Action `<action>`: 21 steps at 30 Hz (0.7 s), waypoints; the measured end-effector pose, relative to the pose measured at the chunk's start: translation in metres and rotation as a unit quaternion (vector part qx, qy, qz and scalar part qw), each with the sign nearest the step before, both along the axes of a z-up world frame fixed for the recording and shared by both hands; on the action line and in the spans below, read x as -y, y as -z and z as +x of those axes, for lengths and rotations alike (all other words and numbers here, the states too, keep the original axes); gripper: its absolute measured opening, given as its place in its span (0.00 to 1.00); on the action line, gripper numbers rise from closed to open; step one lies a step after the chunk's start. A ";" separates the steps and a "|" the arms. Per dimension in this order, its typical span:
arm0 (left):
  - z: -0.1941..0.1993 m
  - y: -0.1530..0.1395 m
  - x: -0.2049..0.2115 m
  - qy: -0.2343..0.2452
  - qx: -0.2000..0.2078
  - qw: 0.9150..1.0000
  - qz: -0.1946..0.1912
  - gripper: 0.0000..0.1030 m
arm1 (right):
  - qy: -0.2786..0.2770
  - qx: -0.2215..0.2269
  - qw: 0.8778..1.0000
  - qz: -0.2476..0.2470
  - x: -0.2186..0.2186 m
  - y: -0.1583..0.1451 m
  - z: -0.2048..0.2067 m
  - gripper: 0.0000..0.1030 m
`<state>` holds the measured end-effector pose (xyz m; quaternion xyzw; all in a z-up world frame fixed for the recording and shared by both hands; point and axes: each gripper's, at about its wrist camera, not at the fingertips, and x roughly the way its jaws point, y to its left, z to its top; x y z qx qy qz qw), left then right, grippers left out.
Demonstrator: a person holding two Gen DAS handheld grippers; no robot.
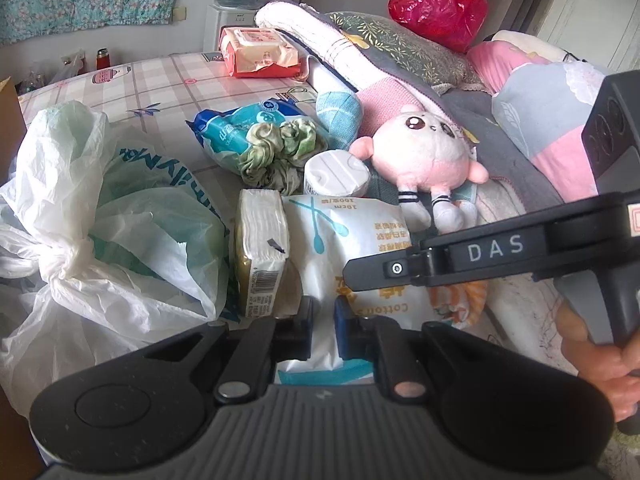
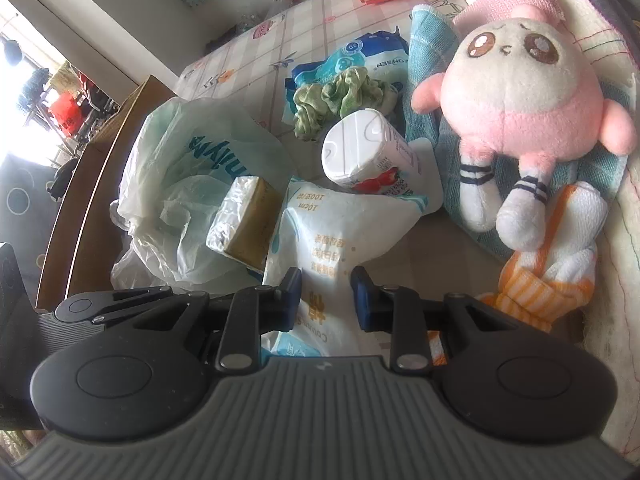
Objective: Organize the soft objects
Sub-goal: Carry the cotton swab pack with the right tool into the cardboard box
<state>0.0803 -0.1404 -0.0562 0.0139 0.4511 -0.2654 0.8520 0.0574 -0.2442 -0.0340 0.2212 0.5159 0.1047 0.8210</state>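
A white cotton swab bag [image 1: 352,232] [image 2: 320,236] lies on the bed in front of both grippers. My left gripper [image 1: 323,328] is shut on its near edge. My right gripper [image 2: 326,294] is open, its fingers astride the same bag. A pink plush doll [image 1: 424,156] [image 2: 532,100] lies to the right on a teal towel [image 2: 432,40]. A tissue pack [image 1: 262,248] [image 2: 244,224], a white roll [image 1: 336,172] [image 2: 368,156], a green scrunchie [image 1: 276,148] [image 2: 340,96] and an orange striped cloth [image 2: 552,276] lie around it.
A knotted white plastic bag [image 1: 100,216] [image 2: 192,176] sits at the left. A blue wipes pack [image 1: 236,124] and an orange pack [image 1: 260,52] lie farther back. Folded quilts [image 1: 400,52] and a red bag [image 1: 440,4] are stacked at the right. A wooden bed edge [image 2: 88,184] runs at left.
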 end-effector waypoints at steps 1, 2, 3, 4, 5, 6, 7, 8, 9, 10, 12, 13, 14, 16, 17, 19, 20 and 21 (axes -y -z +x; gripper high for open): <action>-0.002 -0.004 0.000 0.001 0.006 1.000 -0.002 0.11 | 0.002 0.004 1.000 0.001 0.000 -0.003 -0.002 0.25; -0.005 -0.008 -0.001 0.002 0.011 1.000 -0.005 0.11 | 0.003 0.009 1.000 0.001 0.001 -0.008 -0.005 0.25; -0.007 -0.013 -0.001 0.003 0.017 1.000 -0.007 0.11 | 0.004 0.015 1.000 0.000 0.002 -0.012 -0.009 0.25; -0.010 -0.018 -0.002 0.003 0.024 1.000 -0.010 0.11 | 0.005 0.021 1.000 -0.001 0.001 -0.017 -0.012 0.25; -0.012 -0.023 -0.003 0.004 0.030 0.999 -0.012 0.11 | 0.006 0.027 1.000 -0.002 0.001 -0.023 -0.014 0.25; -0.014 -0.030 -0.005 0.004 0.039 0.999 -0.015 0.11 | 0.006 0.035 0.999 -0.003 0.001 -0.029 -0.017 0.25; -0.016 -0.036 -0.007 0.003 0.048 0.999 -0.018 0.11 | 0.006 0.042 0.999 -0.005 0.000 -0.035 -0.019 0.25; -0.017 -0.042 -0.009 0.001 0.055 0.998 -0.020 0.11 | 0.005 0.052 0.999 -0.007 -0.001 -0.043 -0.021 0.25; -0.019 -0.050 -0.013 -0.002 0.065 0.998 -0.022 0.11 | 0.004 0.062 0.998 -0.009 -0.004 -0.051 -0.023 0.25; -0.020 -0.057 -0.018 -0.006 0.074 0.997 -0.024 0.11 | 0.001 0.072 0.997 -0.011 -0.006 -0.059 -0.023 0.25; -0.020 -0.072 -0.029 -0.020 0.091 0.995 -0.024 0.11 | -0.007 0.093 0.996 -0.014 -0.015 -0.075 -0.022 0.25; -0.020 -0.079 -0.035 -0.028 0.098 0.995 -0.023 0.11 | -0.012 0.103 0.995 -0.014 -0.019 -0.082 -0.019 0.25; -0.020 -0.086 -0.043 -0.038 0.106 0.993 -0.021 0.11 | -0.019 0.112 0.993 -0.012 -0.024 -0.089 -0.017 0.25; -0.018 -0.100 -0.060 -0.061 0.122 0.991 -0.015 0.11 | -0.036 0.132 0.991 -0.008 -0.039 -0.102 -0.009 0.25; -0.018 -0.107 -0.071 -0.074 0.129 0.989 -0.011 0.11 | -0.046 0.141 0.989 -0.004 -0.047 -0.108 -0.004 0.25; -0.014 -0.119 -0.093 -0.101 0.141 0.985 -0.003 0.11 | -0.069 0.156 0.985 0.006 -0.067 -0.119 0.009 0.25; -0.013 -0.125 -0.106 -0.116 0.144 0.983 0.001 0.11 | -0.082 0.162 0.983 0.011 -0.079 -0.125 0.017 0.25; -0.012 -0.130 -0.118 -0.129 0.147 0.981 0.005 0.11 | -0.097 0.169 0.981 0.017 -0.092 -0.130 0.026 0.25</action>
